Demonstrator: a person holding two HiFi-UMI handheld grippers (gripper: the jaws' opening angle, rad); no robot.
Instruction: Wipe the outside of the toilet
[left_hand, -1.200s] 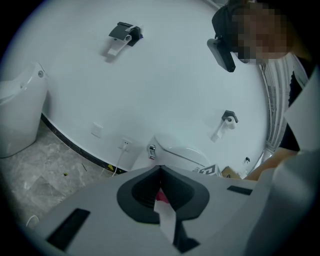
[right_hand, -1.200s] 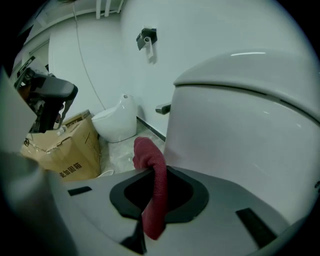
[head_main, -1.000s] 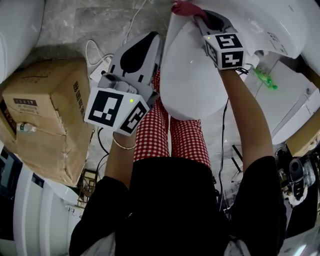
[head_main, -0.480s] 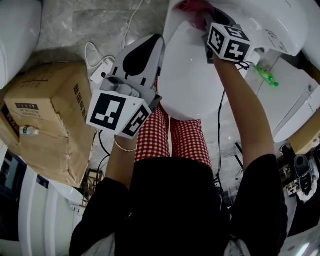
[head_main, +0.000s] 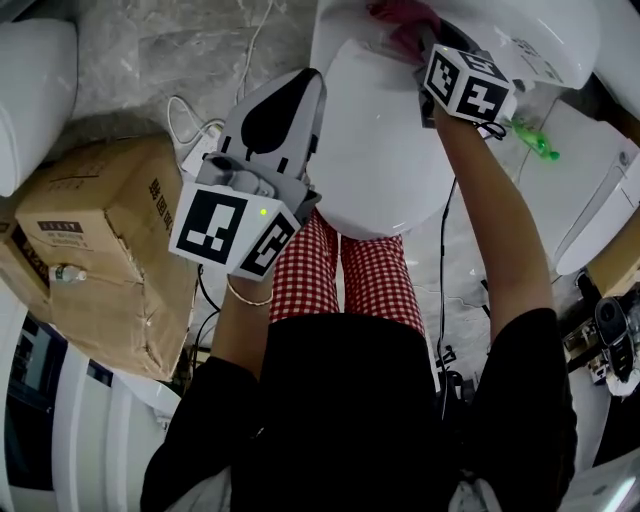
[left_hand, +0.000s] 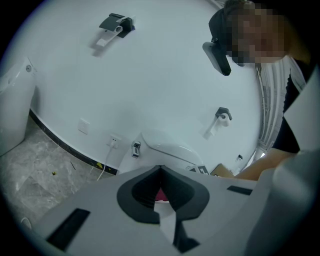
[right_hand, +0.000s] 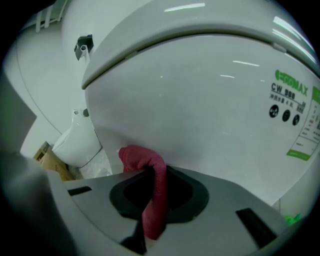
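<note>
The white toilet (head_main: 380, 140) stands at the top of the head view, lid down. My right gripper (head_main: 425, 45) is shut on a red cloth (head_main: 403, 17) and holds it against the toilet where the lid meets the back part. The right gripper view shows that red cloth (right_hand: 151, 185) clamped between the jaws of my right gripper (right_hand: 150, 172), bunched against the toilet's glossy white body (right_hand: 200, 100). Left of the bowl, my left gripper (head_main: 290, 90) hangs shut and holds nothing. In the left gripper view the left gripper (left_hand: 160, 169) points at the toilet (left_hand: 167, 148) from a distance.
A cardboard box (head_main: 100, 250) sits on the marble floor at left, with white cables and a power strip (head_main: 195, 130) beside it. More white fixtures stand at top left (head_main: 35, 90) and at right (head_main: 600, 210). The person's red-checked legs (head_main: 340, 275) stand in front of the bowl.
My right gripper has slid the red cloth a little to the right along the back of the toilet. The left gripper has stayed shut beside the bowl.
</note>
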